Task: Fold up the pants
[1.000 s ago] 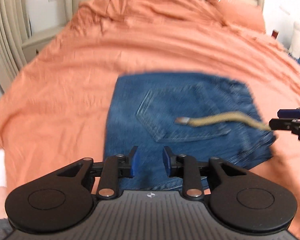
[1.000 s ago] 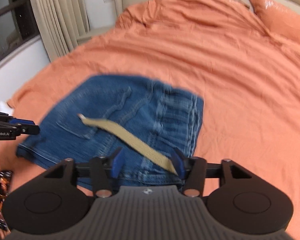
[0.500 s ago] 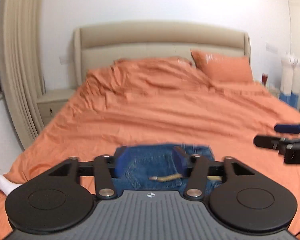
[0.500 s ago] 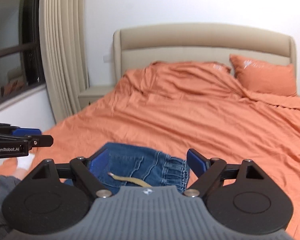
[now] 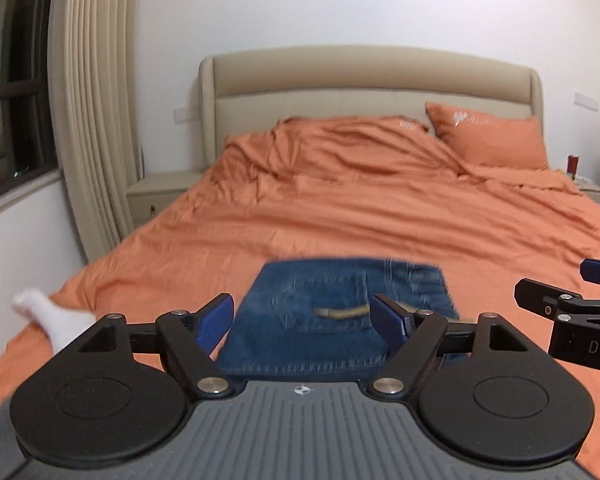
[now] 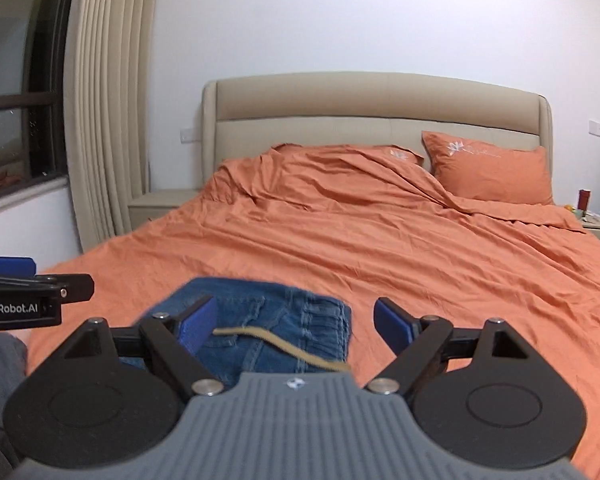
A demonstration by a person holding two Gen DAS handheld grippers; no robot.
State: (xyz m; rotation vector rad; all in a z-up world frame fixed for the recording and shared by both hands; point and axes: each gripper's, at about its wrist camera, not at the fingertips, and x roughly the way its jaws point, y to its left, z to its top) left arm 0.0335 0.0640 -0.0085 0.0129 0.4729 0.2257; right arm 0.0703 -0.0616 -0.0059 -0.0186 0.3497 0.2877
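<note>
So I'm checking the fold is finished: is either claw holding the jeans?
No: the left claw and right claw both gape empty above the folded jeans on the bed.

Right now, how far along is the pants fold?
Done, apparently: the jeans lie as a compact folded rectangle on the orange bedspread, tan drawstring loose across the top. In hand: nothing; the left gripper is opening, the right gripper is open, neither touching denim. Left: at most tucking the drawstring or squaring edges; blur hides the finer detail.
</note>
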